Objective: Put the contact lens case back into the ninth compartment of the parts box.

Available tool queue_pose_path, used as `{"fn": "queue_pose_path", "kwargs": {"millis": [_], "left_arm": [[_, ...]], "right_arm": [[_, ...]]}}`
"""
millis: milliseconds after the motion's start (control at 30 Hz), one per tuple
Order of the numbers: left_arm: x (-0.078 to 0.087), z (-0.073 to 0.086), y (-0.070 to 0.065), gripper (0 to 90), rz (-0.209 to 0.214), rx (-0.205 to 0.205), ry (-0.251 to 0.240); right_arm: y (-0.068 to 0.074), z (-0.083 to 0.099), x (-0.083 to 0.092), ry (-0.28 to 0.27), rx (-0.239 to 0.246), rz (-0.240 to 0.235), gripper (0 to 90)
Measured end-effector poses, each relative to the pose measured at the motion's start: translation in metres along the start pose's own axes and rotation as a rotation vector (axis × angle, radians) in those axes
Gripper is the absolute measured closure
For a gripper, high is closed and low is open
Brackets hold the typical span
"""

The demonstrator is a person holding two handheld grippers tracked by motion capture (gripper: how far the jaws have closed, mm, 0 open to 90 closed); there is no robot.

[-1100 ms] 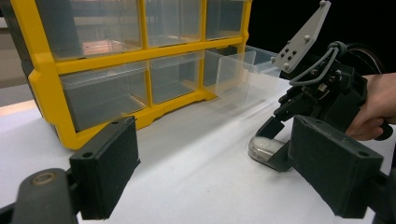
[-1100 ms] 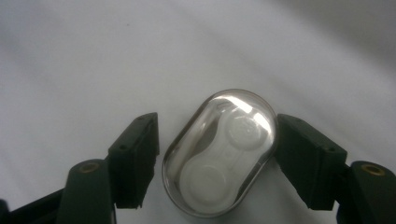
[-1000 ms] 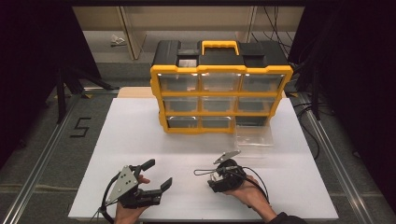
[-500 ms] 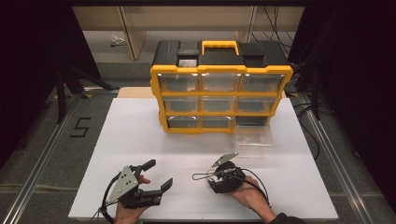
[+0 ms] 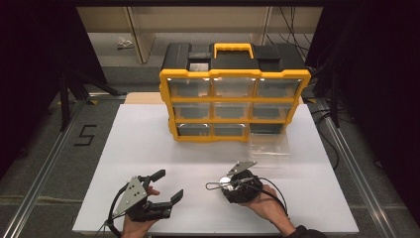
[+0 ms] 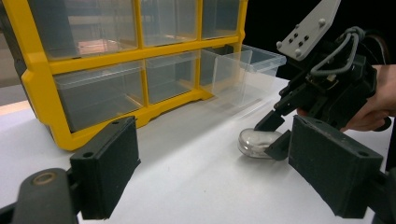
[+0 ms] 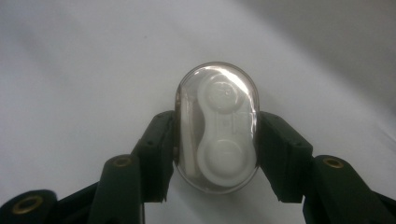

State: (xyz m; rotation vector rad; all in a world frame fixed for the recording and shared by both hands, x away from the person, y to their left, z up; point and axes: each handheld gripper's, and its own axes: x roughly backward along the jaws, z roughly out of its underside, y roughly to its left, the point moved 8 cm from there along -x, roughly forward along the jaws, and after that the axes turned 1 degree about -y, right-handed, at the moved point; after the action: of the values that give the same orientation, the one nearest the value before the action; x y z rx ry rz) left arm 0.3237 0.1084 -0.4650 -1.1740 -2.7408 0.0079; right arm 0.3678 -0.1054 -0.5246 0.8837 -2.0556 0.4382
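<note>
Right jaws: my right gripper (image 5: 227, 184) has both jaws pressed to the sides of the clear oval case (image 7: 216, 127), gripping it low over the table (image 5: 124, 148).
Change: over the last second almost nothing has moved; the case has only settled a shade nearer me, not yet raised.
Left jaws: my left gripper (image 5: 166, 185) hangs spread wide and empty, near-left, well apart from the case.
Case: near-centre of the table, a white two-cup insert visible inside.
Beyond: the pulled-out clear drawer (image 5: 269, 143) sits just in front of the yellow organiser (image 5: 235, 99), far right of my grip.
Meaning: I judge the grasp secure; the empty drawer looks the likely destination.
</note>
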Motion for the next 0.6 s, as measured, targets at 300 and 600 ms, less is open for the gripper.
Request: {"fn": "queue_pose_path", "kwargs": {"millis": [300,600], "left_arm": [[0.000,0.000,0.000,15.8,-0.002,0.002,-0.002],[0.000,0.000,0.000,15.8,-0.001,0.003,-0.002]], "right_arm": [[-0.007,-0.008,0.014,-0.061,-0.022,-0.003,49.7],[-0.011,-0.014,0.023,-0.107,-0.028,-0.005,49.7]]}}
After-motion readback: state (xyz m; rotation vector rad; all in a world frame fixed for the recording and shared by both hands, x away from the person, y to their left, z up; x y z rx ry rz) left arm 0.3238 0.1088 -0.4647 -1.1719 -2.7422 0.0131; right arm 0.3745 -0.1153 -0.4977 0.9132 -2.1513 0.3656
